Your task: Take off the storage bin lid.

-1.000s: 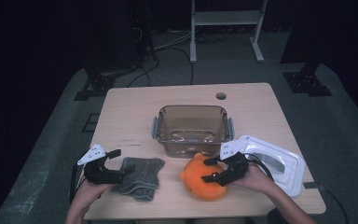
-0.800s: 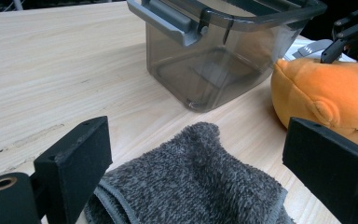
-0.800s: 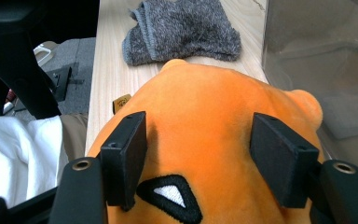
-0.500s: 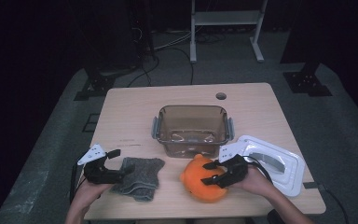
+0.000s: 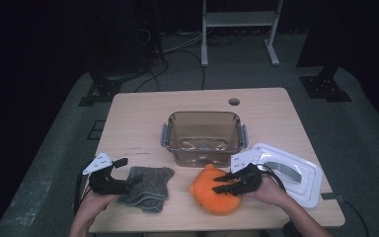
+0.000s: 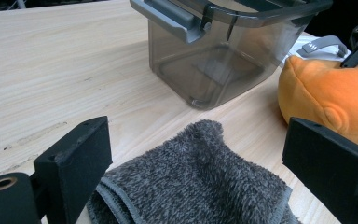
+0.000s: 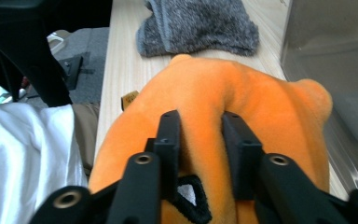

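Pinching the orange plush toy (image 5: pixel 213 193) with our right gripper (image 5: pixel 225 184). The jaws have just been closing, and in the right gripper view they stand narrow with a fold of orange fabric squeezed between the pads (image 7: pixel 168 140). It's a grip on a tuck of plush, not on the body.

The toy sits on the table (image 5: pixel 138 128) near the front edge, just in front of the clear brown bin (image 5: pixel 204 137). The white lid (image 5: pixel 296 173) lies to its right, under our right wrist.

Our left gripper (image 5: pixel 123 173) is wide open. It holds nothing and sits at the left edge of the folded grey towel (image 5: pixel 148 188). In the left gripper view the towel (image 6: pixel 196 182) lies between the spread jaws, untouched.

Risks as we judge them:
- The bite is shallow and on soft pile. If we lift fast, the fold could pull out and the toy drops or swings.
- The bin wall is close. A low lift toward it could catch the toy on the rim or shove the bin, which isn't braced.
- A hanging toy may sag below the jaws, so we need clearance over the rim.
- The cable and our wrist are over the lid, so a sweep could drag it.
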Available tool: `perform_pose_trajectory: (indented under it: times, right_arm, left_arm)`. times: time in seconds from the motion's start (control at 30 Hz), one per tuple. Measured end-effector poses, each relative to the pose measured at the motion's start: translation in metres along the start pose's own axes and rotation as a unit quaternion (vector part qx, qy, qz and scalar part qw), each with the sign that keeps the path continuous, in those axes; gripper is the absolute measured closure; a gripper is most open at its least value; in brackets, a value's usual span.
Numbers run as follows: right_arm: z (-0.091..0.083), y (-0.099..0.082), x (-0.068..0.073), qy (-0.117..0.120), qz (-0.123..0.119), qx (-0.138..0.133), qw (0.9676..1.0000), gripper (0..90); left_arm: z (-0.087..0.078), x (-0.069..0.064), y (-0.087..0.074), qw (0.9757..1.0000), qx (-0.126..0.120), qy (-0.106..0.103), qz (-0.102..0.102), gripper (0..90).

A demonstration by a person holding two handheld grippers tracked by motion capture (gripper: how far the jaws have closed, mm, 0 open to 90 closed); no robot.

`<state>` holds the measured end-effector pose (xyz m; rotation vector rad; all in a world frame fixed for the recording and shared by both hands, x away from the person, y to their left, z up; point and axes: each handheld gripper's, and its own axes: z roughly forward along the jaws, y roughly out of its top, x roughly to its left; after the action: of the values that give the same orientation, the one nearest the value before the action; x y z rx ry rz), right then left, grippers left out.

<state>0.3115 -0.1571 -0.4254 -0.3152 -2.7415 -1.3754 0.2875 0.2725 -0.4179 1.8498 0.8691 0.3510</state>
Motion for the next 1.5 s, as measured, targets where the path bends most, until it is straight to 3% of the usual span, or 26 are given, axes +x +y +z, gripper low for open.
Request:
perform_pose_trajectory:
  times: [0.23,0.77,0.9,1.5]
  right_arm:
    - [-0.001,0.01,-0.001,0.031,-0.011,-0.002,0.9995,75.9]
    - [0.002,0.03,0.005,0.063,-0.043,-0.005,0.9971,76.6]
    - [0.0,0.036,0.005,0.079,-0.041,-0.019,0.9958,76.6]
    - [-0.02,0.084,0.018,0.103,-0.081,-0.047,0.9902,76.6]
  left_arm:
    - [-0.001,0.001,0.0,1.0,-0.001,0.002,-0.002,7.1]
    - [-0.004,0.004,-0.001,1.0,-0.006,0.003,-0.006,7.1]
    - [-0.004,0.004,-0.001,1.0,-0.006,0.003,-0.005,7.1]
    - [-0.005,0.008,-0.004,0.9999,-0.007,0.003,-0.011,7.1]
